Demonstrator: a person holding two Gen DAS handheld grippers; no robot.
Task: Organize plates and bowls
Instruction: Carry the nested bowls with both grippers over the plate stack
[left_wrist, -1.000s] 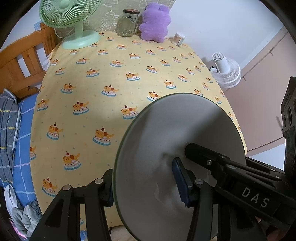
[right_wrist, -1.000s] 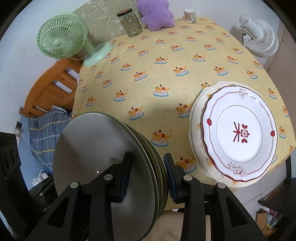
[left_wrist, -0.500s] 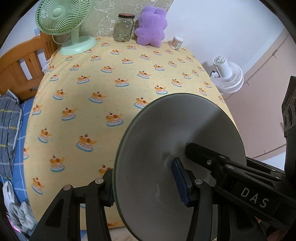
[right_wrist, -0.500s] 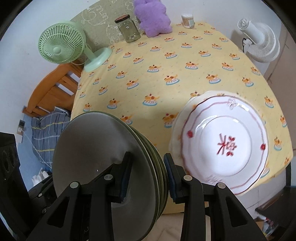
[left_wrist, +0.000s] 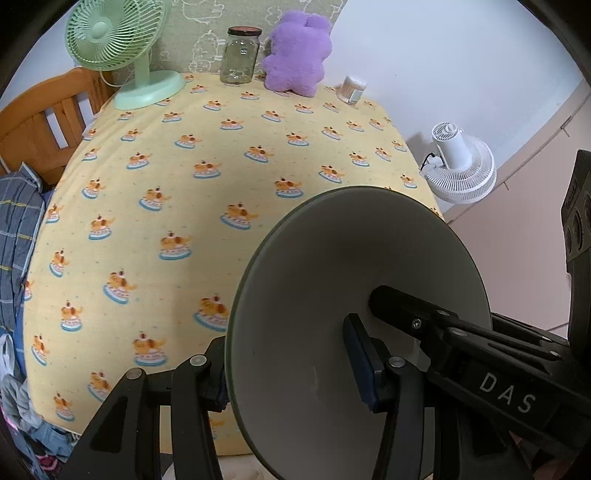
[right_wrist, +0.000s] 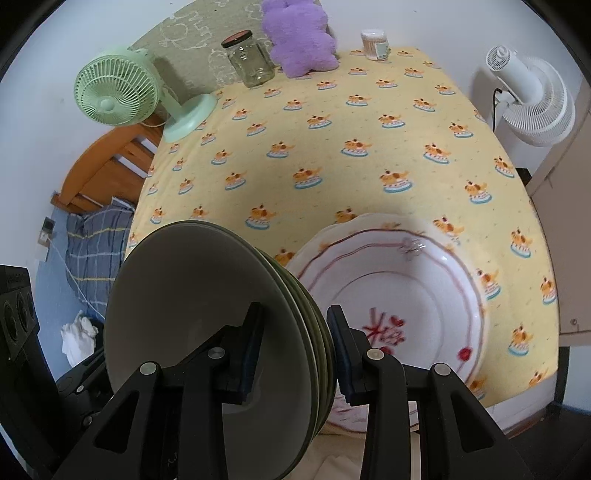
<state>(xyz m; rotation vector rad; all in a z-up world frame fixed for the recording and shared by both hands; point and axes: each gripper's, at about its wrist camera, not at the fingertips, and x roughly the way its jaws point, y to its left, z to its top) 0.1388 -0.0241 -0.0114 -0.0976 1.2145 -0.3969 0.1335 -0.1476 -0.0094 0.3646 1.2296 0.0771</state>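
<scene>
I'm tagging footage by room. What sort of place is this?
Probably a bedroom at home: a table under a yellow cartoon-print tablecloth stands beside a wooden bed frame with blue plaid bedding, and a purple plush toy sits at the back.

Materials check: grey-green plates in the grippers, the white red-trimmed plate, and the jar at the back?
Grey-green plates: likely glazed stoneware or ceramic, satin finish, only soft highlights; melamine is possible. White plate with red trim: glossy glazed porcelain by its look, printed red motif and scalloped rim. Jar: clear glass, since the wall shows through it, under a dark lid, probably metal.
</scene>
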